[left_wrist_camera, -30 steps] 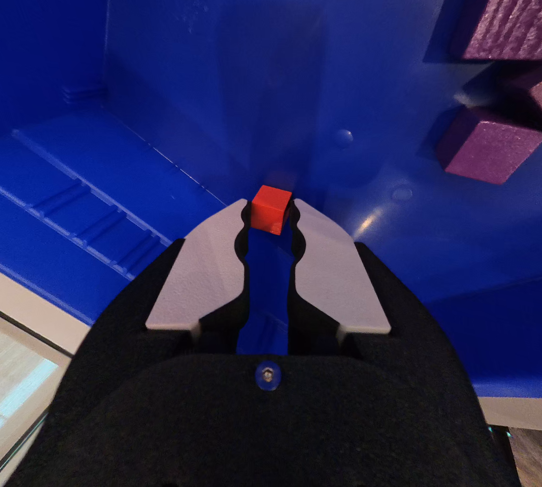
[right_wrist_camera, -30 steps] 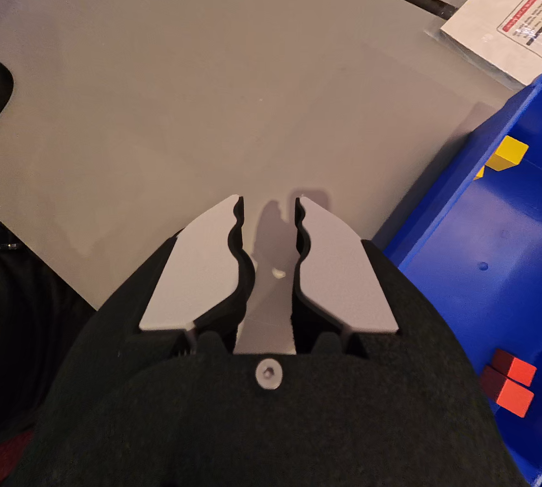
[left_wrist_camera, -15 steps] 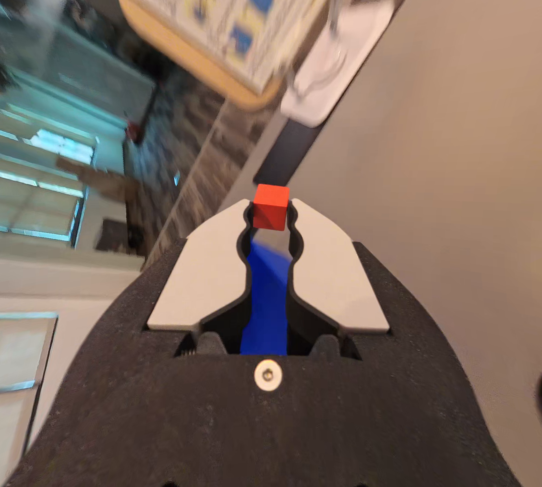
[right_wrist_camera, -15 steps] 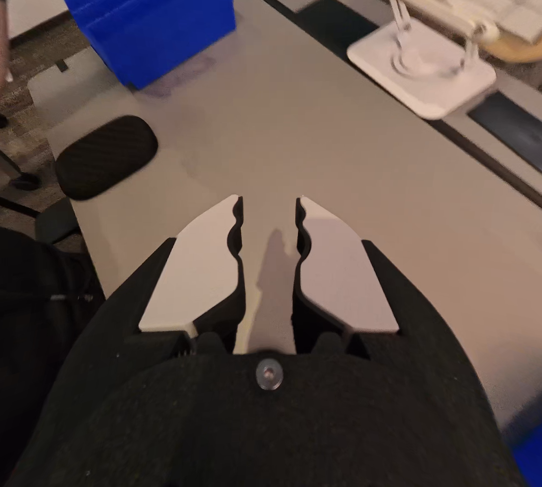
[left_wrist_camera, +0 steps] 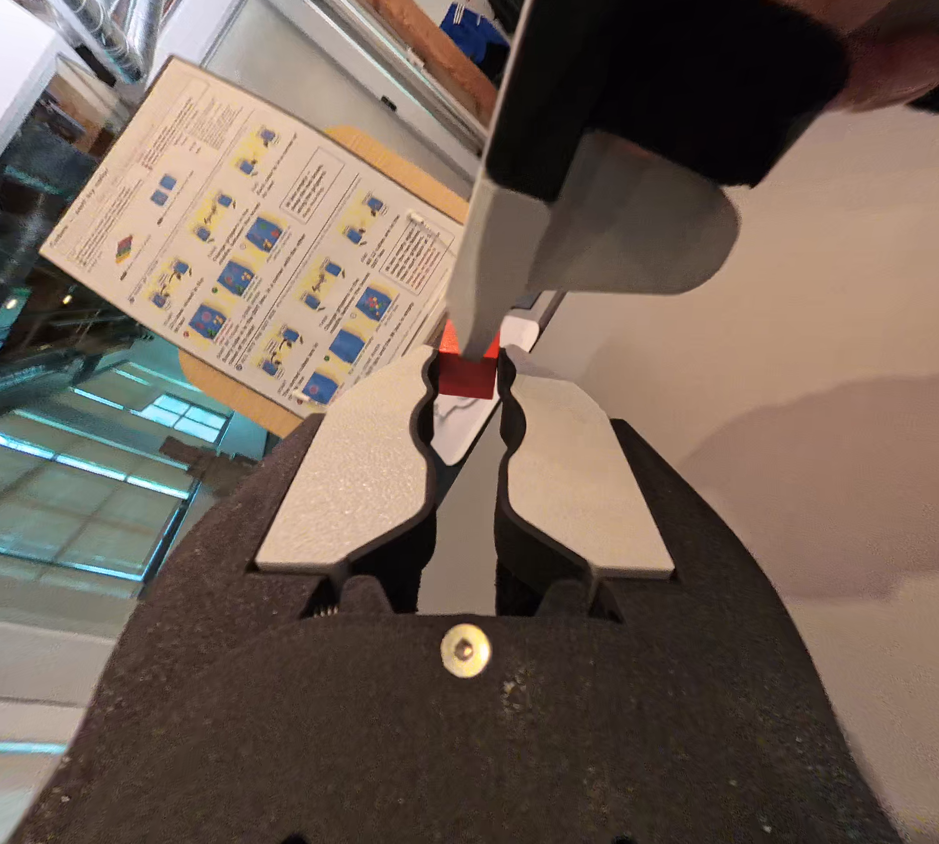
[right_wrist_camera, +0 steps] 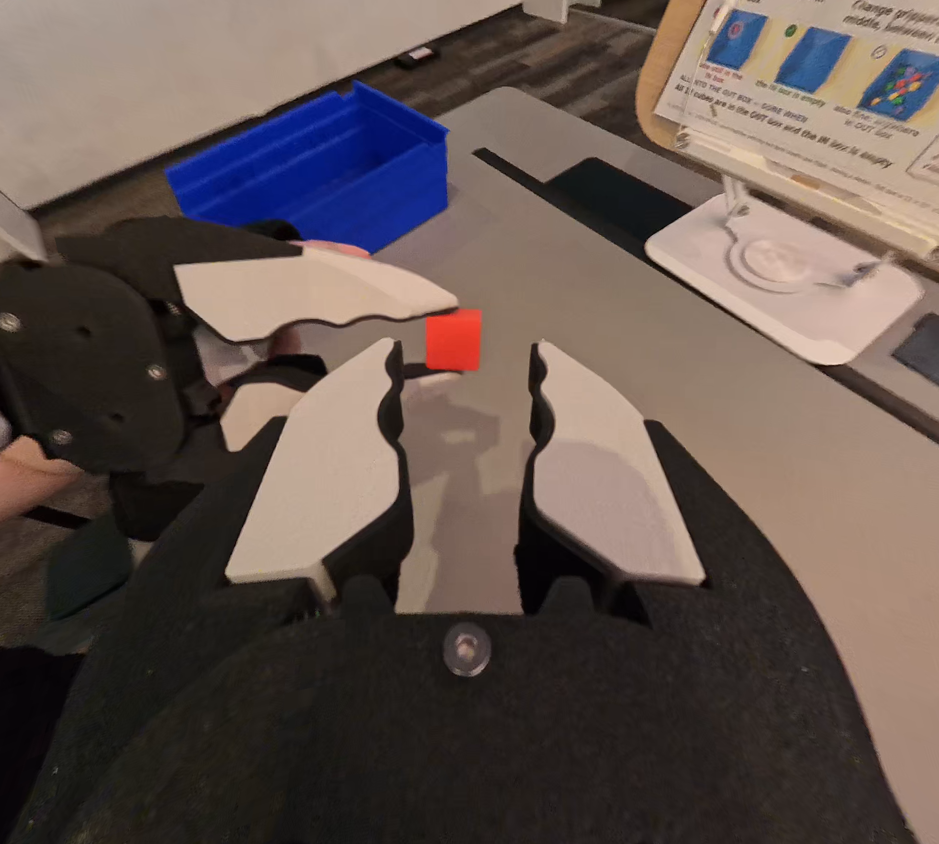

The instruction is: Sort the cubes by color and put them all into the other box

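Right now your left gripper (left_wrist_camera: 466, 357) pinches a small red cube (right_wrist_camera: 453, 339) at its fingertips, held in the air above the grey table (right_wrist_camera: 660, 438); the cube is plain, matte and sharp-edged, bright orange-red. Your right gripper (right_wrist_camera: 465, 349) stands open with the cube just ahead of its gap; in the left wrist view one of its fingers (left_wrist_camera: 475, 291) covers the cube's top. Behind, the blue box (right_wrist_camera: 325, 174) shows no cubes, though its floor is partly hidden.
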Tool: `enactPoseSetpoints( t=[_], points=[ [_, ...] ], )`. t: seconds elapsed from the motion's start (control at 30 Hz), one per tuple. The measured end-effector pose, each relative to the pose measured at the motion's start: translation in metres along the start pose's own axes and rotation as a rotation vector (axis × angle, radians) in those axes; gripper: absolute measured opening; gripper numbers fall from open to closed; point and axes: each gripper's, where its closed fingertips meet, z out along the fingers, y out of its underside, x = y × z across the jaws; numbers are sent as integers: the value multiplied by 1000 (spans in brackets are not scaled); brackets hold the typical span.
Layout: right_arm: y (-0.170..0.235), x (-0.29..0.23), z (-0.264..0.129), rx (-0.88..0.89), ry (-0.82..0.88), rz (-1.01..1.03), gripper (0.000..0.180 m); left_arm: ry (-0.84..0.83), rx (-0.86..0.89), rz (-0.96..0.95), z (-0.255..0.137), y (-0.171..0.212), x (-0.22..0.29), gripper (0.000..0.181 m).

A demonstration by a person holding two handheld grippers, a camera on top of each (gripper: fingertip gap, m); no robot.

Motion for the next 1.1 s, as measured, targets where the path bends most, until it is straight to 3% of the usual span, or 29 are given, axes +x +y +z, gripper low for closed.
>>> enactPoseSetpoints(
  t=[0.13, 0.2, 0.47, 0.53, 0.63, 0.73, 0.83, 0.93, 1.1],
  points=[
    [12, 3, 4, -42, -36, 52, 44, 20, 22, 37, 2, -12, 9, 21],
    [15, 1, 5, -56, -62, 23, 24, 34, 20, 52, 3, -15, 14, 21],
    [32, 28, -23, -74, 8, -4, 22, 94, -33, -13, -4, -1, 33, 21],
    [44, 60, -56, -98, 96, 3, 22, 129, -75, -53, -12, 17, 38, 21],
    [76, 139, -137, -197, 326, 60, 22, 166, -171, -92, -29, 56, 39, 22],
    [133, 225, -237, -349, 543, 249, 22, 151, -266, -121, -49, 96, 31, 22],
    [205, 277, -314, -504, 614, 504, 23, 147, -328, -173, -67, 121, 27, 21],
    [272, 297, -347, -641, 602, 731, 22, 144, -352, -223, -76, 133, 29, 21],
    [336, 316, -361, -837, 647, 805, 23, 136, -381, -221, -78, 138, 30, 22]
  ],
)
